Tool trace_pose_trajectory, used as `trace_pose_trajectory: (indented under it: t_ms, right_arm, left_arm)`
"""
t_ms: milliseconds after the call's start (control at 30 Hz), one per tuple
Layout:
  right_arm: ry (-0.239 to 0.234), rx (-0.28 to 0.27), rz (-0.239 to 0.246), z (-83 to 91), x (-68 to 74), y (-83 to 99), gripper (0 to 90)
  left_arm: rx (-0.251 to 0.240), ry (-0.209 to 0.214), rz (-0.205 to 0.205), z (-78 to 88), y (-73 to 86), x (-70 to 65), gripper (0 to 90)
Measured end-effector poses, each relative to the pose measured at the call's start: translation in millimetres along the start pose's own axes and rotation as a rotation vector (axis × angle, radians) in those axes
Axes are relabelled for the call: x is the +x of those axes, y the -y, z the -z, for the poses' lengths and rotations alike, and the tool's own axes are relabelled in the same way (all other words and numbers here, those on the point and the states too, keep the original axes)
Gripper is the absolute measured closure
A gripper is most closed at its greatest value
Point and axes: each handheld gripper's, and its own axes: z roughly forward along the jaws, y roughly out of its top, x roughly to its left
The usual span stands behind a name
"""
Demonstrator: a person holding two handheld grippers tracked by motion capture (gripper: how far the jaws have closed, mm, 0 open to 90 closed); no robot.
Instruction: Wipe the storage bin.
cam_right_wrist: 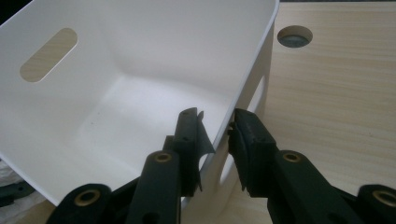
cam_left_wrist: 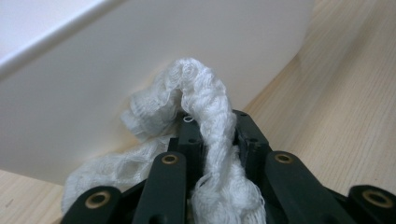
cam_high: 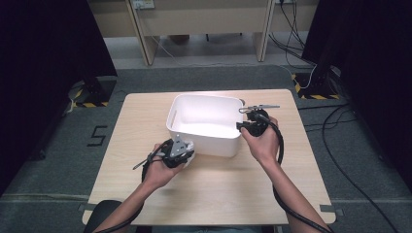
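On the light wooden table (cam_high: 209,184), the left gripper (cam_left_wrist: 212,140) is clenched on a white knitted cloth (cam_left_wrist: 205,107), pressed against the white plastic bin's (cam_high: 206,138) outer wall (blocking its way). The right gripper (cam_right_wrist: 217,128) pinches the bin's rim.

Black two-jaw tongs (cam_left_wrist: 212,140) with brass-coloured rivets, thick black trailing cables, bare forearms.

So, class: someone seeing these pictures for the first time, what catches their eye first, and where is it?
The white bin in the middle of the wooden table stands out first. The right gripper has its jaws astride the bin's right-hand wall, one inside and one outside. The left gripper is shut on a white knitted cloth against the bin's near outer wall.
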Motion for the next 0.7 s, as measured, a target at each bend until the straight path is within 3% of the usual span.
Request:
trace_pose_trajectory:
  t_ms: [700]
  right_arm:
    - [0.001,0.000,-0.001,0.1,-0.2,0.2,72.3]
  left_arm:
    - [-0.043,-0.015,0.006,13.0,-15.0,1.2,75.7]
